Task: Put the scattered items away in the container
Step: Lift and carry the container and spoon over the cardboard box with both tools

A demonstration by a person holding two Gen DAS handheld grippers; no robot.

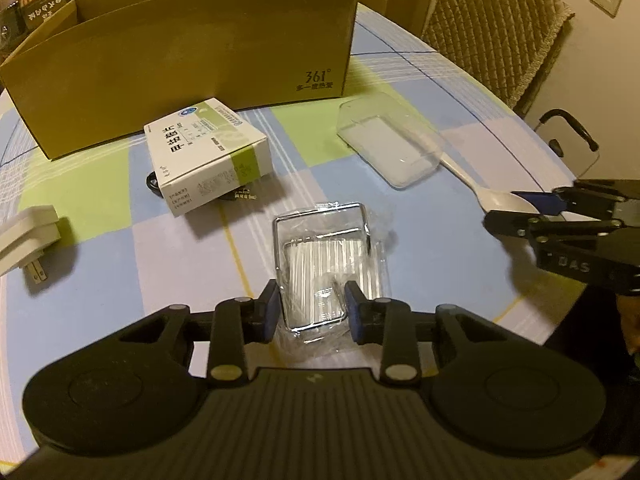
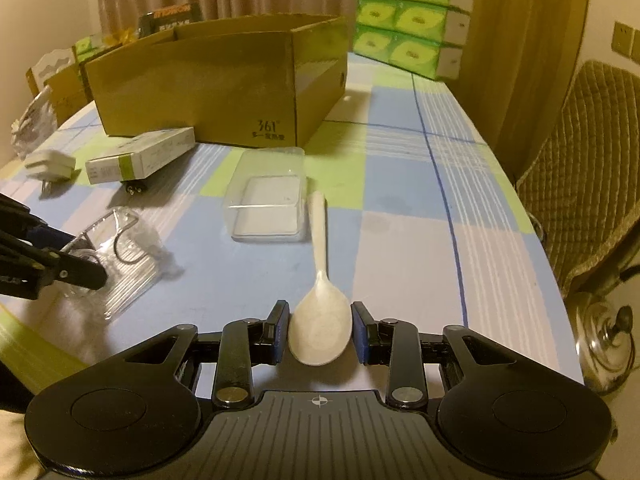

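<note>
Your left gripper [image 1: 312,306] clamps the clear wrapped packet [image 1: 328,264] mid-table; your right gripper [image 2: 320,332] holds the white spoon [image 2: 320,312] by its bowl, near the table's front edge.

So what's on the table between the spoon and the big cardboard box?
A clear plastic tray lies between the spoon and the cardboard box, seen in the right wrist view.

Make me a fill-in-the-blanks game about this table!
1. The right gripper is shut on the bowl of a white ____.
2. The left gripper is shut on a wire rack wrapped in clear ____.
3. The spoon's handle lies beside a clear tray, and behind the tray stands a ____ box.
4. The white plug has metal ____ sticking out.

Missing words: spoon; plastic; cardboard; prongs
</note>
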